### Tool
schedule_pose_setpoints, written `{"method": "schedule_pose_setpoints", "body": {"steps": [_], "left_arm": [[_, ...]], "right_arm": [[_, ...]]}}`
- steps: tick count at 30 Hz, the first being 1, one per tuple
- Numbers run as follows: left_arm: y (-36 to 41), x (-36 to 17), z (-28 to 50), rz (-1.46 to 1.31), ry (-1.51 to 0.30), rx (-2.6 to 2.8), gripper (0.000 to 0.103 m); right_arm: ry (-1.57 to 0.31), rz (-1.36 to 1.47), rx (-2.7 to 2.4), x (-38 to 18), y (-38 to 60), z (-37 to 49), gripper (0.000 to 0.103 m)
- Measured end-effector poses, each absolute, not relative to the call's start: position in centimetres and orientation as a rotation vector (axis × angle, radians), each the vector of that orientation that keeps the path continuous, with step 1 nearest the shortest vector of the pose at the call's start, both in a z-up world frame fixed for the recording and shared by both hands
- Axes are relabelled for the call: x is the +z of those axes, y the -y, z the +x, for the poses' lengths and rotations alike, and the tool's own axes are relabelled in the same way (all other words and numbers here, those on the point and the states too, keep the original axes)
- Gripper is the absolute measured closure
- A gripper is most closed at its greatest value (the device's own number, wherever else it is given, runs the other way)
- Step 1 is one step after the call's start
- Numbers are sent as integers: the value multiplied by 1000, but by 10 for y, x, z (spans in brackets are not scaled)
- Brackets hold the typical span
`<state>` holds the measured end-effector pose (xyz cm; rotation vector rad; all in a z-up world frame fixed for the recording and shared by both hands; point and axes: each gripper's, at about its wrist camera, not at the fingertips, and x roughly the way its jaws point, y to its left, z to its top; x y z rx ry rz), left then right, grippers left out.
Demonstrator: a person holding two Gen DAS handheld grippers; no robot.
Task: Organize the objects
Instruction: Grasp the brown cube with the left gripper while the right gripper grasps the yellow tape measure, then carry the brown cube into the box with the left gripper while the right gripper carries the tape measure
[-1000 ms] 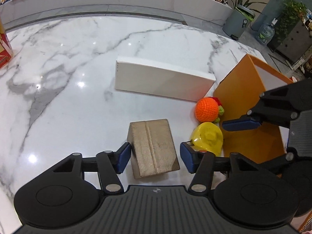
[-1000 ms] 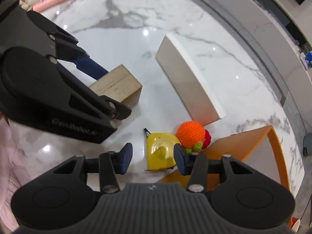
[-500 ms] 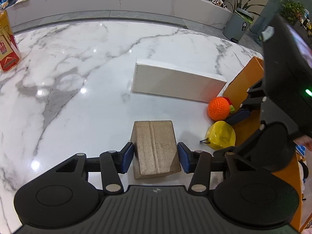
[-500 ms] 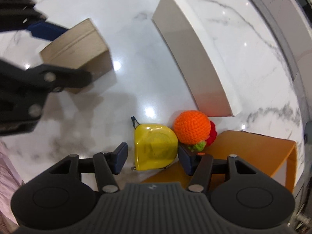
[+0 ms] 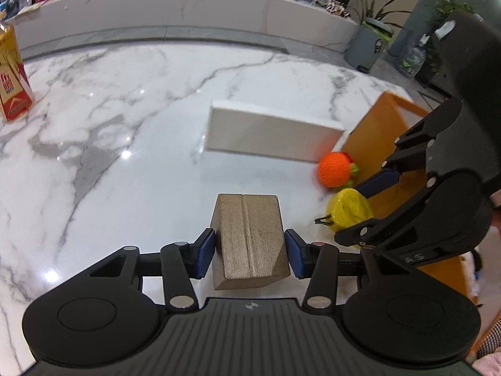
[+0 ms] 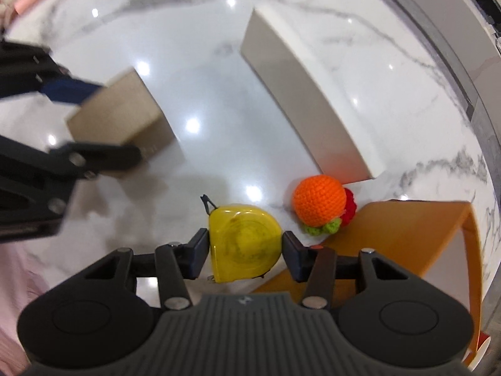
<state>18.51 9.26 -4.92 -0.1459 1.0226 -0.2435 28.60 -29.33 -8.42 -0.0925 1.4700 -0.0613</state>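
My left gripper [image 5: 250,252] is shut on a small brown cardboard box [image 5: 250,238], pads against both its sides, on the white marble table [image 5: 125,169]. My right gripper [image 6: 245,252] is shut on a yellow tape measure [image 6: 244,242], which also shows in the left wrist view [image 5: 347,210]. An orange crocheted ball [image 6: 319,202] with green and red trim lies just beyond the tape measure, against an orange bin [image 6: 407,238]. The brown box shows blurred in the right wrist view [image 6: 125,116], with my left gripper around it.
A long white box [image 5: 269,134] lies on the table beyond the brown box. A red and yellow carton [image 5: 12,78] stands at the far left. The orange bin [image 5: 385,144] sits at the table's right side. A grey ledge runs behind the table.
Both grippers have closed: the left one from open around the brown box to gripping it, the right one from open near the tape measure to gripping it.
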Motion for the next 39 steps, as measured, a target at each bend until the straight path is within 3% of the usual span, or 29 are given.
{"method": "schedule_pose_setpoints", "body": {"steps": [11, 17, 25, 39], "left_arm": [[-33, 40, 158, -26, -884, -441, 47], [32, 69, 159, 13, -875, -587, 47], [110, 40, 196, -56, -1023, -592, 48], [140, -7, 232, -100, -1174, -406, 48]], "right_arm": [[-1294, -47, -111, 33, 304, 214, 50], [-1298, -36, -253, 44, 344, 156, 50], [-1294, 13, -351, 25, 387, 102, 51], [-1281, -50, -241, -19, 409, 89, 51]]}}
